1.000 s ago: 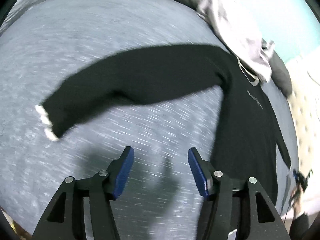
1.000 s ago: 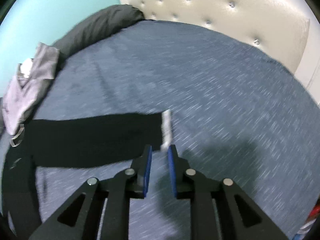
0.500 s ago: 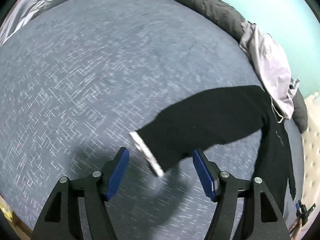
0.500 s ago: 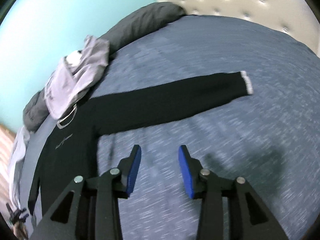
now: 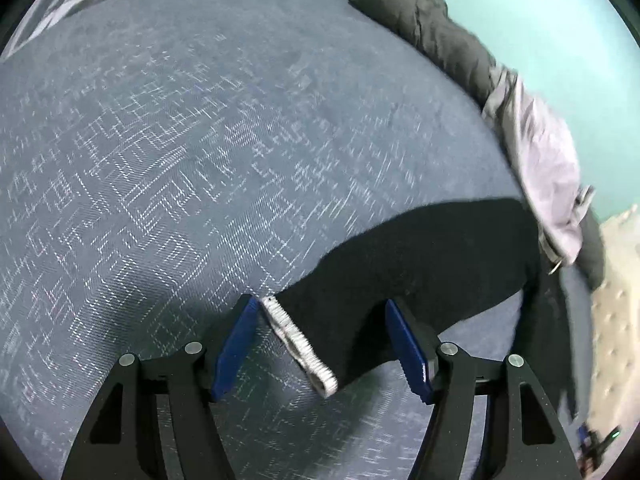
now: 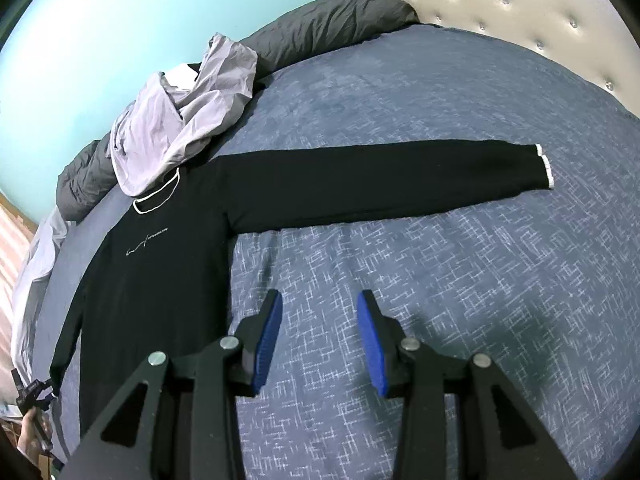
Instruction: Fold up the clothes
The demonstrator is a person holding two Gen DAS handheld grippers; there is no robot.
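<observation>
I'm bringing the left gripper [image 5: 320, 350], jaws wide, around the white cuff [image 5: 298, 346] of the black sweater [image 6: 160, 272], which is lying flat on the blue bed cover [image 6: 440, 280] with sleeves spread. I should be closing just behind the cuff, catching both layers. The right gripper [image 6: 320, 344] is hovering wide over bare cover. A lilac garment [image 6: 180, 120] seems to be overlapping the collar; blur hides how far.
</observation>
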